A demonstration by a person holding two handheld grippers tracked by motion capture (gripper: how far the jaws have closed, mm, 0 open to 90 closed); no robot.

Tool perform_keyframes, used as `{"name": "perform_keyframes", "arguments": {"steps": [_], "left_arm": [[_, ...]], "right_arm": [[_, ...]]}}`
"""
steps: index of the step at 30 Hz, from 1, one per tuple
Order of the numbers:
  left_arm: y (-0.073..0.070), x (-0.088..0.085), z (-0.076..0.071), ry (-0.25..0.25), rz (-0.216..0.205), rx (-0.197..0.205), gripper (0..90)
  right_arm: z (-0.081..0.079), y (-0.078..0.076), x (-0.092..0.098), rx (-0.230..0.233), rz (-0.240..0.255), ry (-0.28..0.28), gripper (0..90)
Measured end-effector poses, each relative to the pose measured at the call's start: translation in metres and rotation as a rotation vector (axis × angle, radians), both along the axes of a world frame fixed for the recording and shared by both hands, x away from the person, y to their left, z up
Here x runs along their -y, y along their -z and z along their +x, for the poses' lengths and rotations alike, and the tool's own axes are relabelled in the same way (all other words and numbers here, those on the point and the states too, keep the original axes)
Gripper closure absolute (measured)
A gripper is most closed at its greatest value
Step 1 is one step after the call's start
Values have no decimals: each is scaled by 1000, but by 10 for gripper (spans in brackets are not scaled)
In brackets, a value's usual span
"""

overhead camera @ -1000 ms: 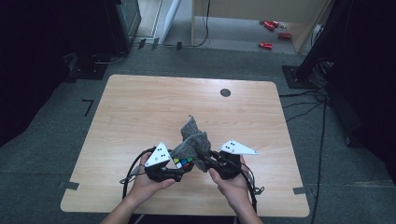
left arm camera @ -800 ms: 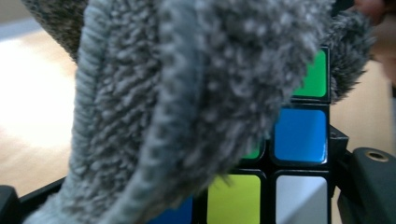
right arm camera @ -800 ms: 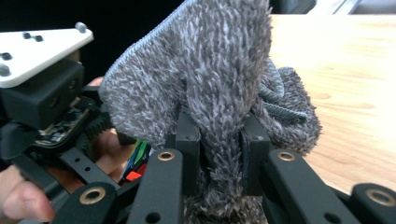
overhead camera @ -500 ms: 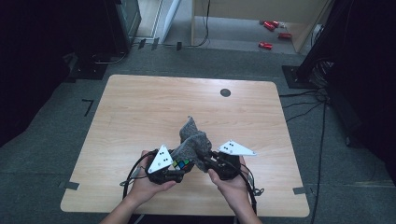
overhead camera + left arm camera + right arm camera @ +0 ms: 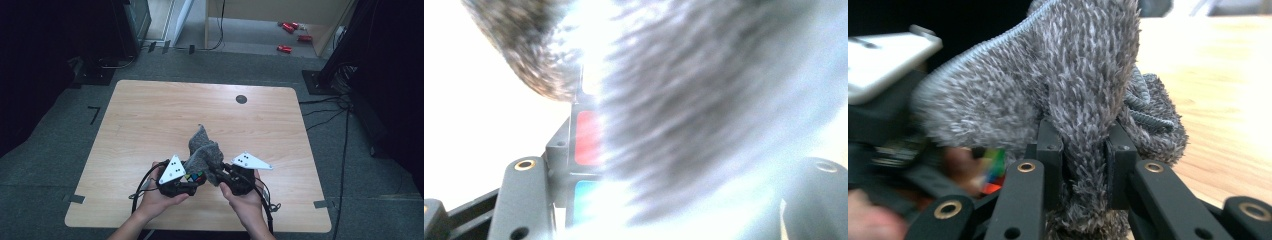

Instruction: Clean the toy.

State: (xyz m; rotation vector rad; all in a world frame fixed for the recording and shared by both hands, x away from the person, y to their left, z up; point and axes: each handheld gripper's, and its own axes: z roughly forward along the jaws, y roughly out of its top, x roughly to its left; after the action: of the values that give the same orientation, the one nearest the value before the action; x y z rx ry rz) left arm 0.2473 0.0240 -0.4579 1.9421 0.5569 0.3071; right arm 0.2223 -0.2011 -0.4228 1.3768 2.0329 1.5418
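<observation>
Cloth (image 5: 204,152), one fuzzy grey piece, hangs bunched between my two tools near the tabletop's (image 5: 150,115) near edge. My right tool (image 5: 1083,150) is clenched on a fold of it; my left tool (image 5: 192,176) pinches it too, beside one coloured cube (image 5: 586,137).

Fuzzy grey cloth (image 5: 204,153) bunched, held above table

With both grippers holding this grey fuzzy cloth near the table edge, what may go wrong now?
1. The right gripper pinches only a narrow fold of the grey fuzzy cloth; it may slip out.
2. The left gripper is shut on the same cloth, so pulling apart may stretch it.
3. The cloth covers the left gripper view, so aiming is poor.
</observation>
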Motion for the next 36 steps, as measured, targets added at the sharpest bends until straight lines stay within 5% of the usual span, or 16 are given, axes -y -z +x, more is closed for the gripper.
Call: {"name": "perform_keyframes", "arguments": {"steps": [4, 12, 18, 26, 31, 36], "left_arm": [[1, 0, 1, 2, -5, -5, 347], [2, 3, -1, -7, 15, -1, 347], [2, 2, 0, -6, 11, -7, 348], [4, 6, -2, -8, 46, 5, 348], [2, 2, 1, -7, 26, -17, 348], [6, 6, 2, -13, 57, -23, 348]], "right_arm": [[4, 4, 4, -29, 11, 16, 758], [-4, -4, -5, 5, 11, 11, 757], [7, 12, 5, -55, 15, 57, 758], [-2, 0, -4, -16, 31, 22, 758], [9, 18, 8, -70, 33, 61, 758], [1, 6, 0, -24, 59, 9, 758]]}}
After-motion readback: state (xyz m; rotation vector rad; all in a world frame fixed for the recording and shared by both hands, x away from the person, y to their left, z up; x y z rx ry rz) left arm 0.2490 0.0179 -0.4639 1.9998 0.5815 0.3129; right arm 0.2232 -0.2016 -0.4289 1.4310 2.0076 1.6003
